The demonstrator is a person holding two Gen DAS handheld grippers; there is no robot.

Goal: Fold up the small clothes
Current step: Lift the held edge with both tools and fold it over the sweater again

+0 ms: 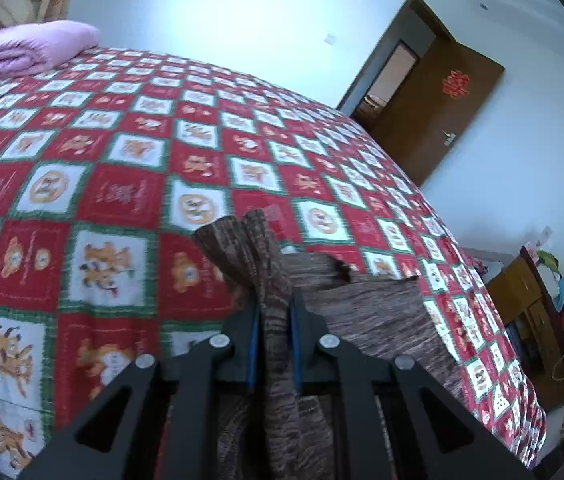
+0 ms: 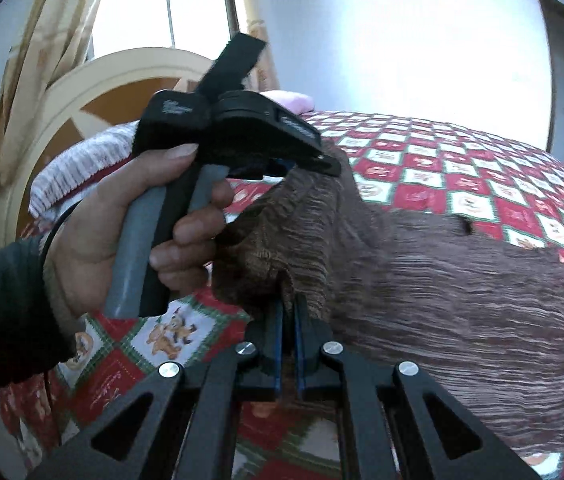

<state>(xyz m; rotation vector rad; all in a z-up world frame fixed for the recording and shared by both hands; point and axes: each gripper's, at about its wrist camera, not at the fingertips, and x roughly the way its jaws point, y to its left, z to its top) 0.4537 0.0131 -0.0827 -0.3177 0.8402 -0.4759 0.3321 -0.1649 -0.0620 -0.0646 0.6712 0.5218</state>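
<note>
Garment (image 2: 461, 300) lies on bed (image 1: 122, 160).

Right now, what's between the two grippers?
In the right wrist view, only bunched brown knit garment spans from the left gripper to the right gripper.

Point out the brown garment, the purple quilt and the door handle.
Brown garment (image 2: 461, 300): right wrist view, middle of its flat part.
Purple quilt (image 1: 30, 50): left wrist view, its folded top.
Door handle (image 1: 449, 138): left wrist view, the lever.

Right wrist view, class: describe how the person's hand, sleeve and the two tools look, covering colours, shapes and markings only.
The left hand is bare, with a dark sleeve and a thin black band at the wrist. The left tool is black with a grey handle, faint pale lettering and a black strap on top. The right tool has black angular linkage arms, silver round bolts and blue-lined fingers.
</note>
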